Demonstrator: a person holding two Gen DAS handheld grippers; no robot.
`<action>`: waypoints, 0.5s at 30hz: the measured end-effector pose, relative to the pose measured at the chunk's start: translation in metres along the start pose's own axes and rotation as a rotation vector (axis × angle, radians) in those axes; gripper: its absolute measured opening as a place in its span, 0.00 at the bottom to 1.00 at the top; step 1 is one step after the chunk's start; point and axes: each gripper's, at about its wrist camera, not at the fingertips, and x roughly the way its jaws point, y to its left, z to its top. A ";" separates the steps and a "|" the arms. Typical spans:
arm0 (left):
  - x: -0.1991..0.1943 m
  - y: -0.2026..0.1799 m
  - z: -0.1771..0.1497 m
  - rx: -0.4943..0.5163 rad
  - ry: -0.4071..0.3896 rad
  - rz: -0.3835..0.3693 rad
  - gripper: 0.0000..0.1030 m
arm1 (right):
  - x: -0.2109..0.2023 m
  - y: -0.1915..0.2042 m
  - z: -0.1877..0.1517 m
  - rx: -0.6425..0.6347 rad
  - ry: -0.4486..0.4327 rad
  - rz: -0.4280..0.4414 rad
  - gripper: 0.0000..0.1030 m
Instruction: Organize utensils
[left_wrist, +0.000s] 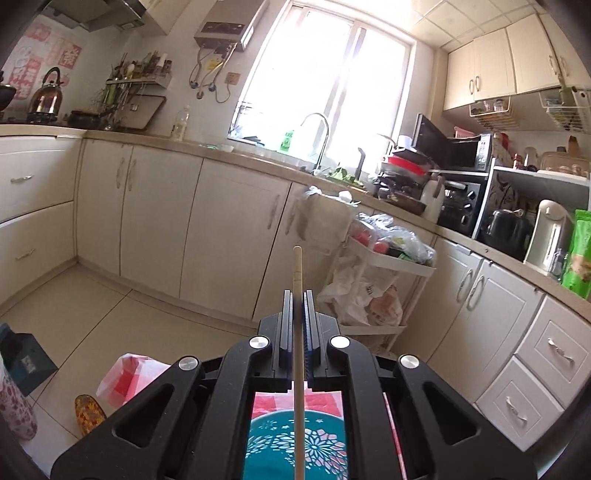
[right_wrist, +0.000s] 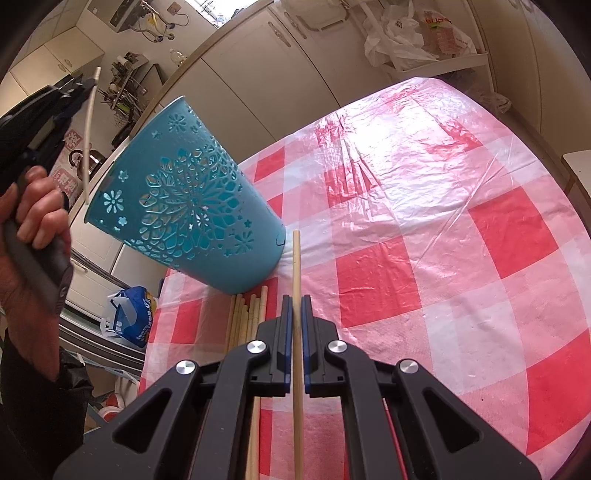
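The left gripper (left_wrist: 297, 295) has its jaws closed on a single wooden chopstick (left_wrist: 297, 269), which runs straight ahead between the fingers and pokes out past their tips toward the kitchen cabinets (left_wrist: 229, 229); directly beneath this tool sits the teal holder (left_wrist: 266, 443), its rim showing below the chopstick. The right gripper (right_wrist: 293, 299) likewise pinches a second chopstick (right_wrist: 296, 258) lengthwise, its tip reaching just beside the foot of the teal holder, which stands ahead and to the left on the red-checked tablecloth (right_wrist: 443, 258). More loose chopsticks (right_wrist: 247, 314) lie on the cloth just left of the right fingers, near the holder's base.
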 end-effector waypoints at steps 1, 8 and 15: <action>0.002 0.001 -0.005 0.003 0.008 0.004 0.05 | 0.000 -0.001 0.000 -0.001 -0.001 -0.003 0.05; 0.013 0.002 -0.031 0.062 0.091 0.028 0.05 | -0.001 -0.005 0.003 0.014 -0.013 -0.009 0.05; 0.011 0.011 -0.055 0.125 0.184 0.062 0.06 | -0.004 -0.004 0.004 0.016 -0.024 -0.009 0.05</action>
